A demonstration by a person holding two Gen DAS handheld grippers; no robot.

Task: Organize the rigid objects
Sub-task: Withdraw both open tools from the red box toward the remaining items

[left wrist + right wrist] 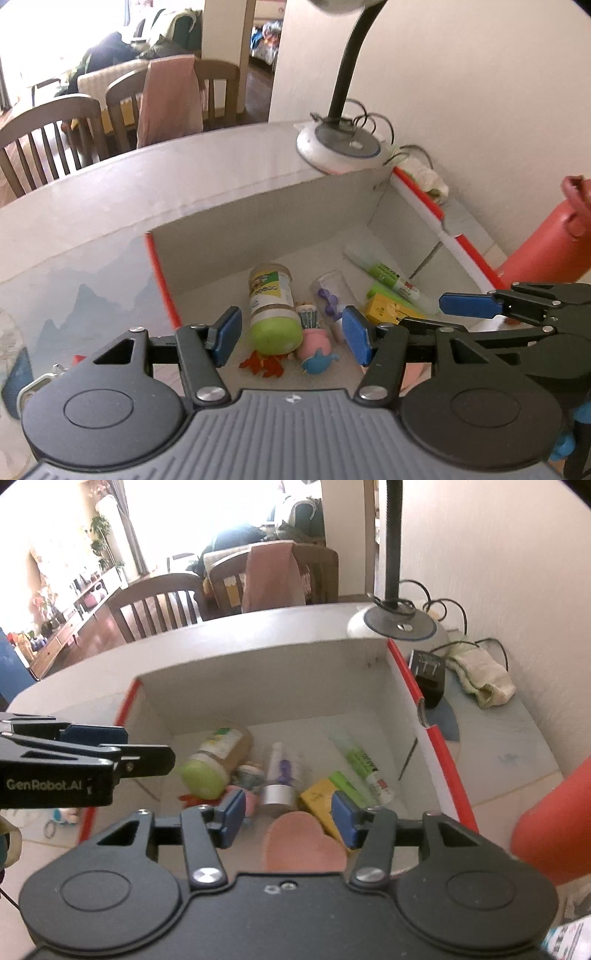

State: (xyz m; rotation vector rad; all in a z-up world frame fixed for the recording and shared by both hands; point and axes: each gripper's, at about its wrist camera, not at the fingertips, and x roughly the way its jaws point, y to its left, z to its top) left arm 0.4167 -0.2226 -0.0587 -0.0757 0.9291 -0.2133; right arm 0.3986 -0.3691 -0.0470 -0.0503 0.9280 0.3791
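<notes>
A white cardboard box with red edges [258, 221] lies open on the table. It holds a jar with a green lid [271, 306], a clear tube of purple bits [332, 291], a glue stick [391, 277], a yellow packet [388, 310], a pink and blue toy [317, 350] and an orange figure [262, 363]. My left gripper [291, 334] hovers open above the jar and toys, gripping nothing. My right gripper [289, 818] is open over a pink heart-shaped piece [303, 840] and the yellow packet [321, 801], with nothing between its pads.
A lamp base [338, 144] with cables stands behind the box's far right corner. A red bottle [546, 243] stands to the right of the box. A black adapter [428, 675] and a cloth [480, 679] lie by the wall. Wooden chairs [48, 129] stand beyond the table.
</notes>
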